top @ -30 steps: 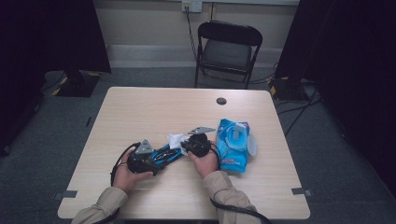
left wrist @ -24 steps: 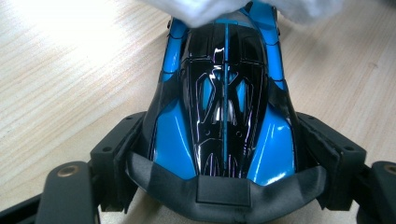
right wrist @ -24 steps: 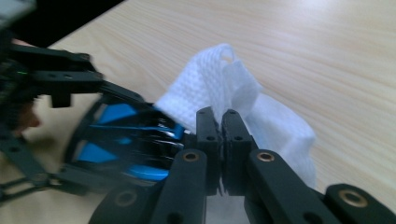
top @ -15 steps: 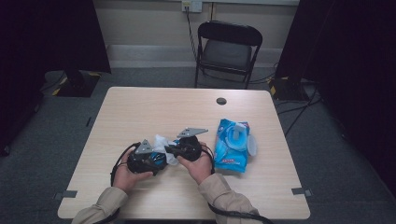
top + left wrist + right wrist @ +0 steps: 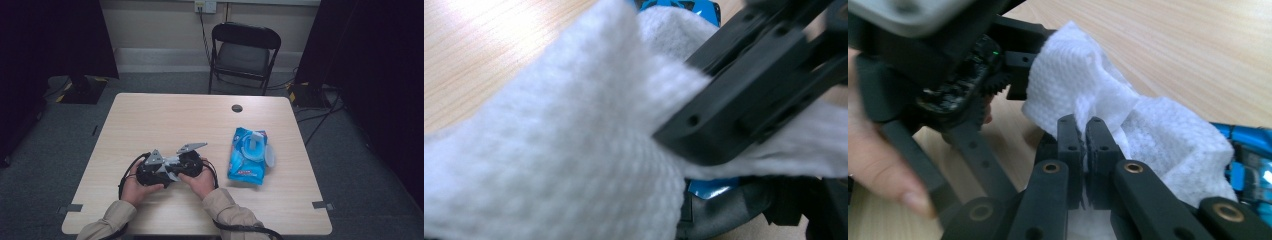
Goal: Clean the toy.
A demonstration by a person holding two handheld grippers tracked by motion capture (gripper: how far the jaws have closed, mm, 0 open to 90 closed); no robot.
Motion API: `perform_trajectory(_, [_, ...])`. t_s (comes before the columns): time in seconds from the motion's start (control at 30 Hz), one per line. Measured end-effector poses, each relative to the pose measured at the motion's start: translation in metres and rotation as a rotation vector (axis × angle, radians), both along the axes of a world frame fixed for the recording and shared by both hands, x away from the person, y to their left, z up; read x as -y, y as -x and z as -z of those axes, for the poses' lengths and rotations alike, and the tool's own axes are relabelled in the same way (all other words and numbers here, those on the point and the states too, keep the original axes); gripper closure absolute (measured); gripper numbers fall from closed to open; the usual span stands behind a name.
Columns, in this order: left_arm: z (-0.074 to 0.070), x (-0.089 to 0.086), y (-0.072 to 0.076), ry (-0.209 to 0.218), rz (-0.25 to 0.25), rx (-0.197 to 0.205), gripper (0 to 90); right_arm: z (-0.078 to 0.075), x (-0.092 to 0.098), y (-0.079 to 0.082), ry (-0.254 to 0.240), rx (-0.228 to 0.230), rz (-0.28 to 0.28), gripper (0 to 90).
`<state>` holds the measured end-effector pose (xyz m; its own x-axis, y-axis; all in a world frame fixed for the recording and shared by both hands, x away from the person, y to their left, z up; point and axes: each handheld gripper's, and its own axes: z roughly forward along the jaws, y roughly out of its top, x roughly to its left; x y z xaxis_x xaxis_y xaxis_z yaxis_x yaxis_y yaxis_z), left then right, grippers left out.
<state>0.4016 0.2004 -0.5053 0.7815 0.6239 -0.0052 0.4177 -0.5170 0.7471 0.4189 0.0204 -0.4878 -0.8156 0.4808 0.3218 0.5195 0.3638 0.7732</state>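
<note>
A white wipe (image 5: 1108, 107) hangs pinched between the jaws of my right gripper (image 5: 1085, 132), which is shut on it. My left gripper (image 5: 1013, 85) faces it at close range, its jaws spread, and the wipe's far end lies against one jaw. In the left gripper view the wipe (image 5: 564, 150) drapes right across the lens, with a black jaw of the right gripper over it. From above, both hands hold the left gripper (image 5: 159, 172) and the right gripper (image 5: 179, 169) nose to nose near the table's front edge. A blue pack of wipes (image 5: 248, 155) lies to their right, flap open.
A small black round disc (image 5: 236, 108) sits near the far edge of the wooden table (image 5: 165, 120). A black folding chair (image 5: 244, 52) stands behind the table. Cables trail from both grippers toward the front edge.
My right hand has moved left, away from the blue pack, carrying the wipe up to the left gripper. The left hand has stayed put.
</note>
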Motion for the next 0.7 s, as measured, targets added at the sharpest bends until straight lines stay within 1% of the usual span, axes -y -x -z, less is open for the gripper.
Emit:
perform_trajectory(0.07, [0.0,0.0,0.0,-0.001,0.001,-0.004,23.1,0.0,-0.001,-0.001,0.001,0.001,-0.003,87.3])
perform_trajectory(0.13, [0.0,0.0,0.0,0.002,-0.001,-0.004,23.1,-0.001,-0.002,-0.002,0.018,0.012,-0.012,87.3])
perform_trajectory(0.2, [0.0,0.0,0.0,-0.001,0.001,-0.003,23.1,-0.003,-0.003,-0.001,0.019,0.016,-0.009,87.3])
perform_trajectory(0.27, [0.0,0.0,0.0,-0.001,0.001,-0.003,23.1,-0.003,-0.003,-0.001,0.007,0.02,-0.001,87.3])
perform_trajectory(0.33, [0.0,0.0,0.0,0.002,0.0,-0.003,23.1,-0.003,-0.001,-0.003,-0.003,0.014,0.01,87.2])
perform_trajectory(0.37, [0.0,0.0,0.0,0.004,0.0,-0.004,23.1,-0.003,0.0,-0.005,-0.025,0.009,0.023,87.3])
perform_trajectory(0.43, [0.0,0.0,0.0,0.004,0.001,-0.005,23.1,-0.004,0.002,-0.007,-0.012,0.025,0.04,87.2])
perform_trajectory(0.53, [0.0,0.0,0.0,0.004,0.001,-0.005,23.1,-0.005,0.0,-0.01,0.018,0.046,0.042,87.1])
perform_trajectory(0.57, [0.0,0.0,0.0,0.005,0.001,-0.004,23.1,-0.004,0.0,-0.011,0.019,0.052,0.053,87.1])
perform_trajectory(0.63, [0.0,0.0,0.0,0.005,0.001,-0.004,23.1,-0.004,-0.001,-0.013,0.042,0.064,0.058,87.2])
perform_trajectory(0.67, [0.0,0.0,0.0,0.004,0.001,-0.005,23.1,-0.004,-0.001,-0.014,0.043,0.068,0.06,87.2])
perform_trajectory(0.7, [0.0,0.0,0.0,0.005,0.001,-0.005,23.1,-0.003,0.0,-0.015,0.039,0.062,0.062,87.4])
